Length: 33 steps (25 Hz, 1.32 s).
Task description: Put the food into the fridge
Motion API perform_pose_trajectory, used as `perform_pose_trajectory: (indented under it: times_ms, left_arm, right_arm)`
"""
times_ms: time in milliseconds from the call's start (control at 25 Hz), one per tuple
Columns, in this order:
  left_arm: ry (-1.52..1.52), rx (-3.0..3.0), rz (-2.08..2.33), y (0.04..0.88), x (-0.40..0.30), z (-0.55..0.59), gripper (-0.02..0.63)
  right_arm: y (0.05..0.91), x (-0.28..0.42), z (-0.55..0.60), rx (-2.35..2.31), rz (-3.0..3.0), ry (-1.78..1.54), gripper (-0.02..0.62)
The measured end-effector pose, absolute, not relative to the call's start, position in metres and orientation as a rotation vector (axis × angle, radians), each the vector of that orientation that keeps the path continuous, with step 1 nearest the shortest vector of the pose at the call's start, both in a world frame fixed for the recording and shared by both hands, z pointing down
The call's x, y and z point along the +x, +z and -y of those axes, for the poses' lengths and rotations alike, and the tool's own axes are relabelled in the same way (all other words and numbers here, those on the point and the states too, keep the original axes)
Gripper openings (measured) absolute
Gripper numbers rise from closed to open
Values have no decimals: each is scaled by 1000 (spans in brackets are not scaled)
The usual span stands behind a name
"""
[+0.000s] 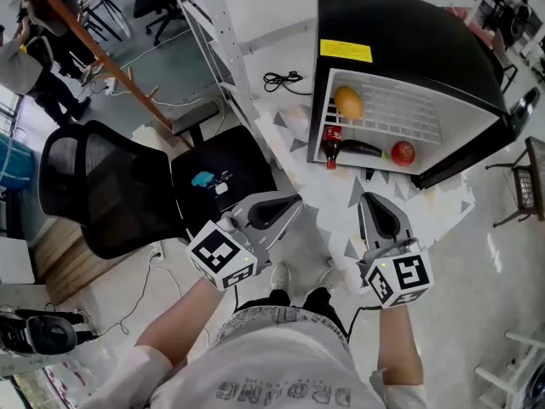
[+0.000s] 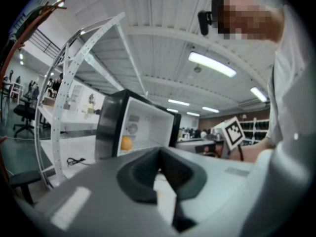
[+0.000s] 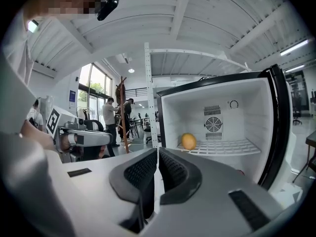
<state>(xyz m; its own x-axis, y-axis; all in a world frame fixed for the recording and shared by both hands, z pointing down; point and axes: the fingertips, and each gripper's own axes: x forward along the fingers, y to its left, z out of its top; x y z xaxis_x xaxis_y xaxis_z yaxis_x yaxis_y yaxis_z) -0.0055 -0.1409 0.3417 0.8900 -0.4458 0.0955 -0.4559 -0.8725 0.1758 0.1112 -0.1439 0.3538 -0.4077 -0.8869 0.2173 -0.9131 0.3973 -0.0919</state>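
Orange fruit (image 1: 348,102) in fridge (image 1: 400,32), beyond left gripper (image 1: 292,200) and right gripper (image 1: 365,198), both closed, empty

Fridge (image 1: 400,24)'s yellow sticker (image 1: 346,51) is too tiny to read, and the right gripper (image 3: 157,157)'s body hides the bottle (image 1: 330,146) in its own view.

**Setting:** open-plan office or lab floor.
**Landmark:** small black fridge (image 1: 409,32) with its door open, standing on a pale floor.
**Left of the fridge, in the head view:** white perforated metal upright (image 1: 223,49), black cable (image 1: 285,80) on the floor, black mesh office chair (image 1: 94,186), wooden coat stand (image 1: 94,54).
**Farther out on that side:** more rolling chairs (image 1: 157,2), people (image 3: 109,116) standing near tall windows (image 3: 89,88).
**Above the fridge:** ribbed white ceiling (image 3: 207,14) with strip lights (image 2: 212,64).
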Motion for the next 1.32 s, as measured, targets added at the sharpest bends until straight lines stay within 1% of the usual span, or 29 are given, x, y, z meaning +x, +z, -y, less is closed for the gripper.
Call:
perform_pose_trajectory:
  times_ms: [320, 1320]
  left_arm:
    - [63, 2871, 677, 339, -5, 139, 6]
    - [59, 2861, 697, 338, 2, 145, 6]
  right_arm:
    - [356, 102, 134, 1606, 2527, 340, 4]
    - [350, 112, 138, 1591, 2522, 329, 3]
